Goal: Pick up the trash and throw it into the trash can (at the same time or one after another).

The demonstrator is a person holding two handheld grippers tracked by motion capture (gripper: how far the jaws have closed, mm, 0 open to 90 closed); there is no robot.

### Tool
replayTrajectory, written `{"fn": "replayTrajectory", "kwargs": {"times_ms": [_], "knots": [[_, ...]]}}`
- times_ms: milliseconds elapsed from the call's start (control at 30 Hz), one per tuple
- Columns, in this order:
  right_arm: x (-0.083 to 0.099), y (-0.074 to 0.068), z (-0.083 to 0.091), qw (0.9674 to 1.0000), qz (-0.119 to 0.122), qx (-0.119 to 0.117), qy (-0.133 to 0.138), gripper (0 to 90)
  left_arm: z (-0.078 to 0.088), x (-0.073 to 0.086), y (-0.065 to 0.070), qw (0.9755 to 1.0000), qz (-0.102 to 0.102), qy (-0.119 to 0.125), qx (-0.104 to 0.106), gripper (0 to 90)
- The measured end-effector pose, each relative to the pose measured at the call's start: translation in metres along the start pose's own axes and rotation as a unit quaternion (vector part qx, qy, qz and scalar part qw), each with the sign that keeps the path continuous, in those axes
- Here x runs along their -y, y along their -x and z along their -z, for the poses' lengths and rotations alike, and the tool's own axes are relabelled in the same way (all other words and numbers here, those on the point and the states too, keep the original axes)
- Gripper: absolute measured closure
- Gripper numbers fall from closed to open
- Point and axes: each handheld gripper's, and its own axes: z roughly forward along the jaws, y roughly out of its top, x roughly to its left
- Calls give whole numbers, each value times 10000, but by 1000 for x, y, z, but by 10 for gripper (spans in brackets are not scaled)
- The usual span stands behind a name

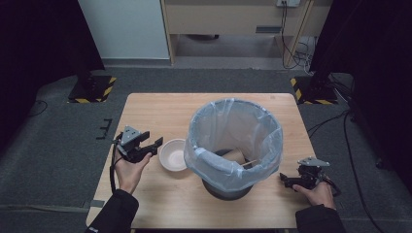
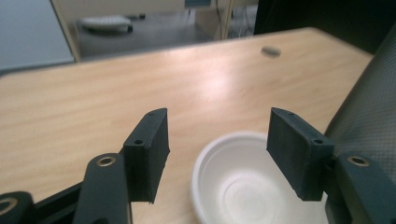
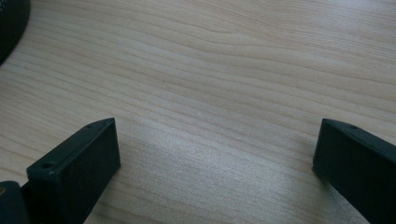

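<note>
Left gripper (image 1: 154, 143) sits low at the left side of the surface (image 1: 155, 111), fingers (image 2: 148, 149) spread wide with nothing gripped. In the left gripper view the white bowl (image 2: 243, 179) lies just past and between the 2 pads, no contact visible. From the high view the bowl (image 1: 173, 154) stands upright and empty on the surface, just right of the left gripper and touching or nearly touching the bin liner.

Bin (image 1: 234, 145): dark mesh basket with a clear plastic liner (image 1: 214, 165) folded over the rim, centre-right of the surface. Something brown lies inside at the bottom; can't tell what.

Right gripper (image 1: 283, 179) rests near the front right corner, just right of the bin base. Its fingers (image 3: 74, 168) stand wide apart over bare wood, holding nothing; bin base edge (image 3: 9, 23) visible top left in the right gripper view.
</note>
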Motion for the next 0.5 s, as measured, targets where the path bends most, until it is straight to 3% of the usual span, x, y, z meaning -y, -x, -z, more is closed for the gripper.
{"fn": "replayTrajectory", "kwargs": {"times_ms": [267, 500], "knots": [[0, 0, 0, 10000, 8, 7, 4, 8, -23, 22, -4, 9988, 33, -479, -50, 352], [0, 0, 0, 10000, 10, 7, 3, 8, -41, 36, -3, 9959, -28, -899, -47, 346]]}}
